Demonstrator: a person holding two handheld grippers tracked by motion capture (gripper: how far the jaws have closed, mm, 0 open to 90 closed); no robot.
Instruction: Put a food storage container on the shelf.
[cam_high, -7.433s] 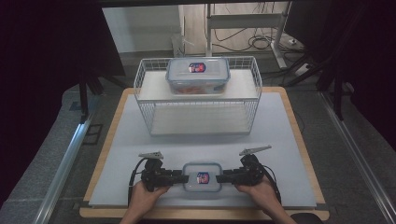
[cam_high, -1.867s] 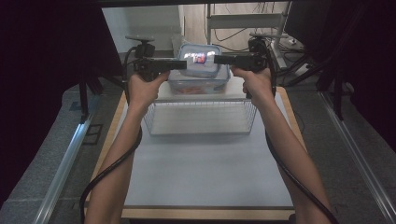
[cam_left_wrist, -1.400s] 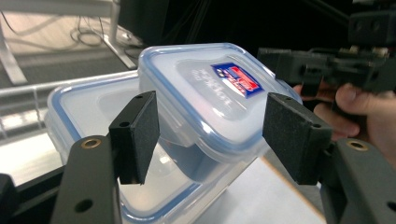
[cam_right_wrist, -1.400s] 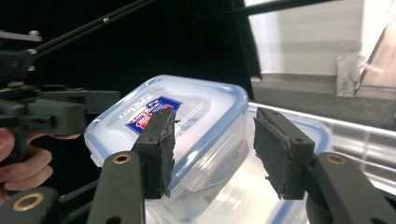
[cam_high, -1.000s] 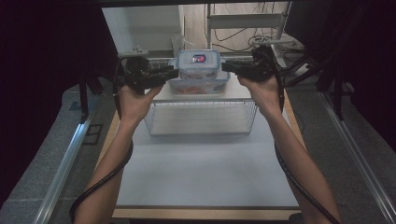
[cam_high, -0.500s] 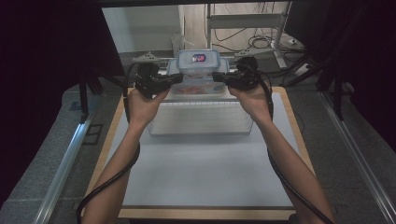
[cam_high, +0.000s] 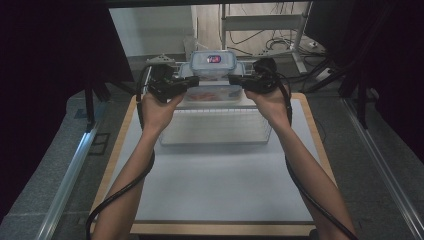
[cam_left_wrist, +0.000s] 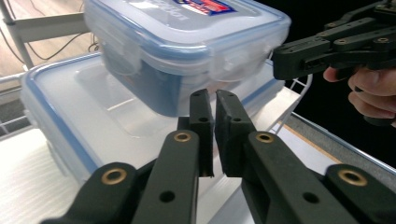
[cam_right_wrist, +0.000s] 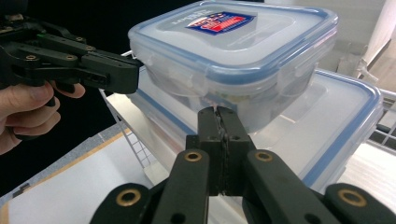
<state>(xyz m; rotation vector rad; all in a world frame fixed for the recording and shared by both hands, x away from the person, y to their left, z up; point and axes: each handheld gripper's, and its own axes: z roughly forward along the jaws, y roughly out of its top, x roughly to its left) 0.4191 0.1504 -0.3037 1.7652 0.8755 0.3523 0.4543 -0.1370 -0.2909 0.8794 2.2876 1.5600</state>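
The small lidded container (cam_high: 214, 66) now sits on the large lidded container (cam_high: 212, 95) atop the wire basket (cam_high: 216, 131) at the table's far edge — stacking looks done. Left gripper (cam_left_wrist: 214, 109) and right gripper (cam_right_wrist: 218, 122) have just closed, jaws narrow and empty, flanking it — only withdrawal remains. 7 seconds earlier it lay at the near edge.

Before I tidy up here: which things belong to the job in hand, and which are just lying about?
In the job:
small box
big box under it
wire basket
left gripper
right gripper

Lying about:
table
shelf frame
floor cables
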